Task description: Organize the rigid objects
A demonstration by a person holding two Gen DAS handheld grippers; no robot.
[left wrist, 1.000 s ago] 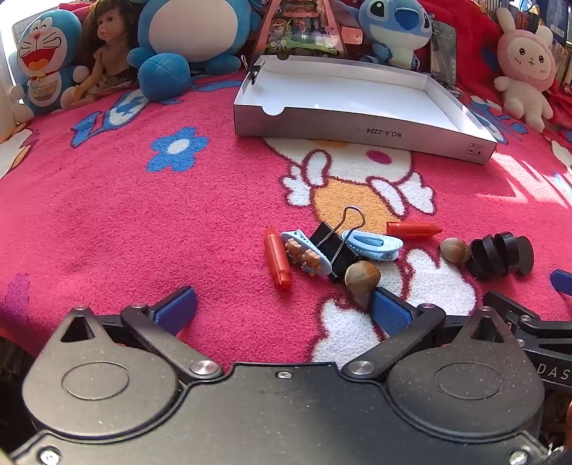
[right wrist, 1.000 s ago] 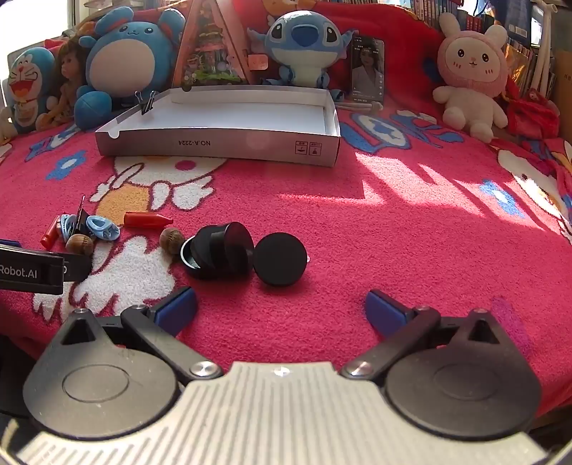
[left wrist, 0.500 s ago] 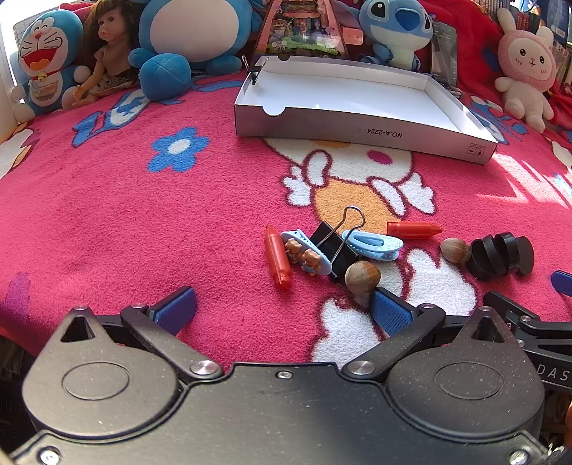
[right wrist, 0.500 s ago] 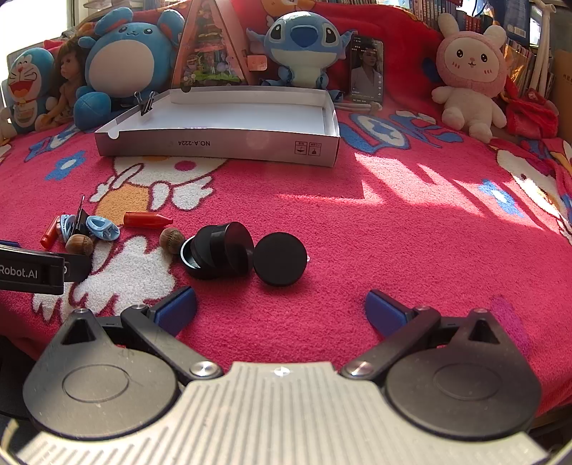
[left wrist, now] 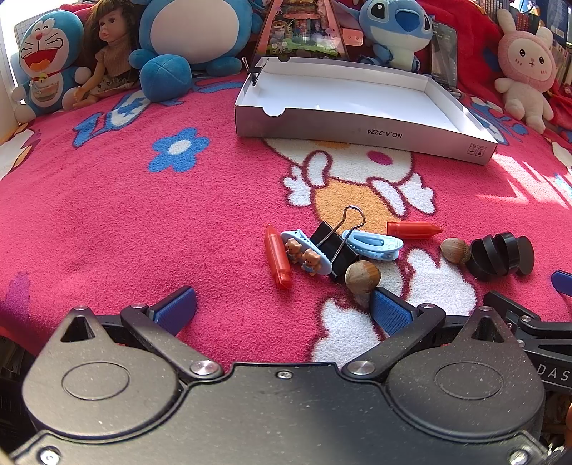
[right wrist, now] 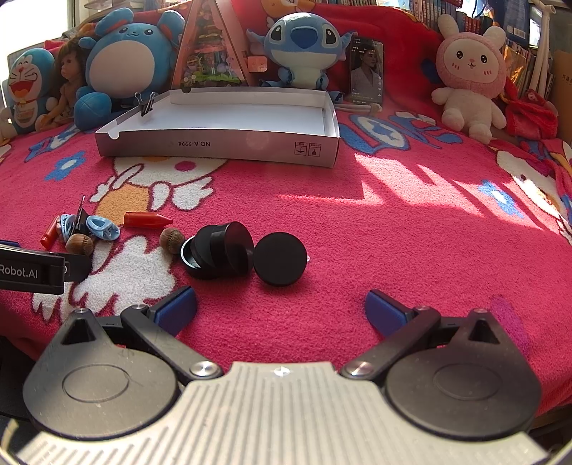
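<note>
A pile of small items lies on the pink blanket: a red crayon (left wrist: 277,259), a blue bear clip (left wrist: 304,252), a black binder clip (left wrist: 334,245), a blue hair clip (left wrist: 373,244), a second red crayon (left wrist: 414,229), two hazelnuts (left wrist: 362,272) (left wrist: 454,250) and black round caps (left wrist: 500,254). My left gripper (left wrist: 282,309) is open and empty just in front of the pile. My right gripper (right wrist: 280,307) is open and empty just in front of the black caps (right wrist: 218,252) and a black disc (right wrist: 280,263). An empty white box (left wrist: 357,103) stands behind.
Plush toys line the back: Doraemon (left wrist: 44,60), a doll (left wrist: 111,53), a blue plush (left wrist: 193,32), Stitch (right wrist: 304,46) and a pink bunny (right wrist: 472,78). A binder clip (right wrist: 146,102) sits on the box's left rim (right wrist: 125,118). The left gripper's body (right wrist: 32,270) shows at the right view's left edge.
</note>
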